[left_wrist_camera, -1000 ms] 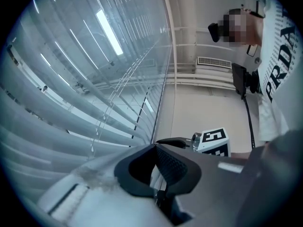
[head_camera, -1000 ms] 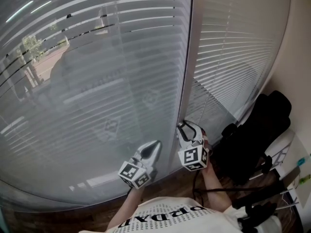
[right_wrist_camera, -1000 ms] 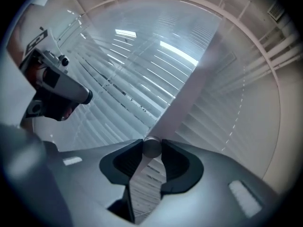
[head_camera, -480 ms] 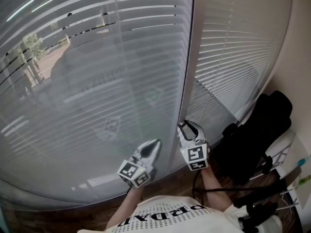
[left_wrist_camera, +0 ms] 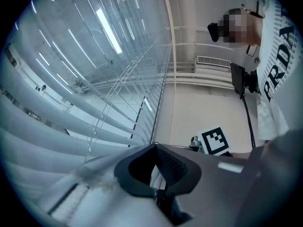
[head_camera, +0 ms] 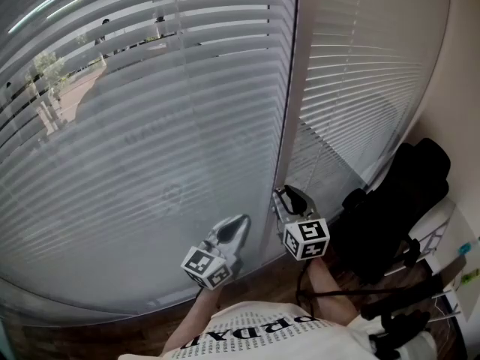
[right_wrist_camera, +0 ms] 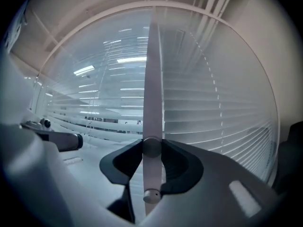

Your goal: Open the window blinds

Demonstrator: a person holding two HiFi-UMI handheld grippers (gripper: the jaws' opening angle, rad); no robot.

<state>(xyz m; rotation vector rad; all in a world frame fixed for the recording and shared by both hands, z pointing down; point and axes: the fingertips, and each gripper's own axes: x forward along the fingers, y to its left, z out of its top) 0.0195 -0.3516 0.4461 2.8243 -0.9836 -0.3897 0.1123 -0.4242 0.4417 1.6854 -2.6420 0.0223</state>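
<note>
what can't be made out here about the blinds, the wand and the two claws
- wand: its upper end blends into the window frame in the head view.
- left claw: pale sliver behind its closed tips, left gripper view, too small to name.
- street outside: head view, chopped up by the slats.
- black shape: head view, too dark to tell chair from bag.
</note>
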